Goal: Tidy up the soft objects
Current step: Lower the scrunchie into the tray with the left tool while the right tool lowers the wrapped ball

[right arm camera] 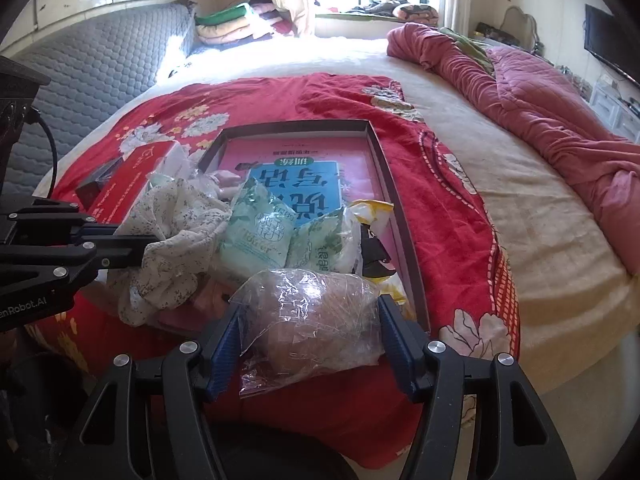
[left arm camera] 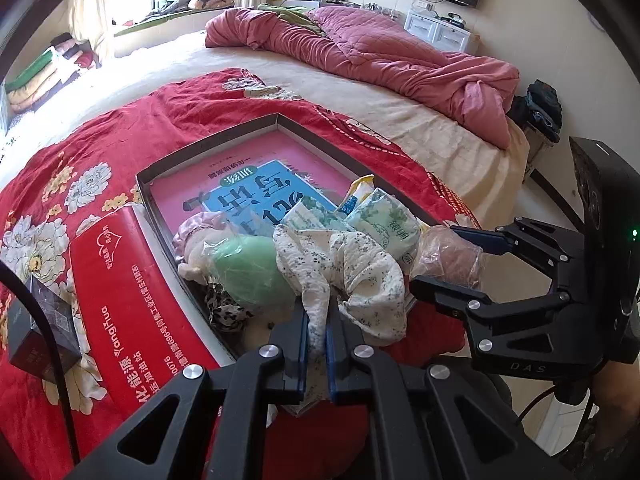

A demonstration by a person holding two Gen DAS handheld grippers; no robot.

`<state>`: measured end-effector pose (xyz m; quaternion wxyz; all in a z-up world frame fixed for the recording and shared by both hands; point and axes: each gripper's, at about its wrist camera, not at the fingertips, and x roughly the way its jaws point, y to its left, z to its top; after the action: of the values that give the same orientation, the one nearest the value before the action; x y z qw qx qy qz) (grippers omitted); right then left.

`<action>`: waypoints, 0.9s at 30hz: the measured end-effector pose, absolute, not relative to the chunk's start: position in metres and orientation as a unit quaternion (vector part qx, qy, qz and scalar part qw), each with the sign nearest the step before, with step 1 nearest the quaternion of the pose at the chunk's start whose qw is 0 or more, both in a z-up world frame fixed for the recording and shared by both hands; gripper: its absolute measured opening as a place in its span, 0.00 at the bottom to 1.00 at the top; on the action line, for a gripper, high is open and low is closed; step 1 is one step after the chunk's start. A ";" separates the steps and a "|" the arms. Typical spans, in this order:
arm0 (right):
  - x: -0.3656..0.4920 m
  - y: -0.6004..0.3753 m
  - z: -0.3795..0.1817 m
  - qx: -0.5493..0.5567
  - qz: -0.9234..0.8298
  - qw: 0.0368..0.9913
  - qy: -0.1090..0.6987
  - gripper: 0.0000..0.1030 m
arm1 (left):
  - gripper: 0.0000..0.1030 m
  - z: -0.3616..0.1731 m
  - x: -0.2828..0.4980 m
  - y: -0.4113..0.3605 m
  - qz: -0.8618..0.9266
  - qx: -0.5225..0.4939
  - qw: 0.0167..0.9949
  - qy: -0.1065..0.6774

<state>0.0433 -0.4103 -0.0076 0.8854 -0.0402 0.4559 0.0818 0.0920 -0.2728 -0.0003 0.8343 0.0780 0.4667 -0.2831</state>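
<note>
The left gripper [left arm camera: 318, 322] pinched the floral cloth [left arm camera: 340, 272] at the tray's [left arm camera: 208, 142] near edge, and the right gripper [right arm camera: 310, 334], marked "DAS", clasped a clear plastic bag [right arm camera: 316, 308] beside it. Green tissue packs [right arm camera: 260, 232] crowded behind; a red "YangHua" box [left arm camera: 132, 292] lay alongside.

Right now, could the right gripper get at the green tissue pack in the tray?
Probably not. The right gripper is already shut on a clear plastic bag, which fills its jaws and sits between it and the green tissue pack. It would need to let go first.
</note>
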 end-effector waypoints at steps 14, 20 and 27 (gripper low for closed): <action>0.061 -0.403 -0.021 -0.047 0.088 0.890 0.444 0.64 | 0.07 -0.010 0.117 -0.278 -0.275 0.068 0.831 0.478; 0.069 -0.400 -0.024 -0.051 0.089 0.895 0.434 0.64 | 0.07 -0.014 0.123 -0.280 -0.273 0.066 0.831 0.481; 0.073 -0.398 -0.031 -0.047 0.101 0.901 0.420 0.64 | 0.07 -0.014 0.126 -0.282 -0.273 0.066 0.830 0.481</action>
<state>0.0732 -0.3983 -0.0314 0.9007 -0.0474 0.4197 0.1013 0.1256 -0.2824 -0.0137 0.8305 0.0657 0.4813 -0.2727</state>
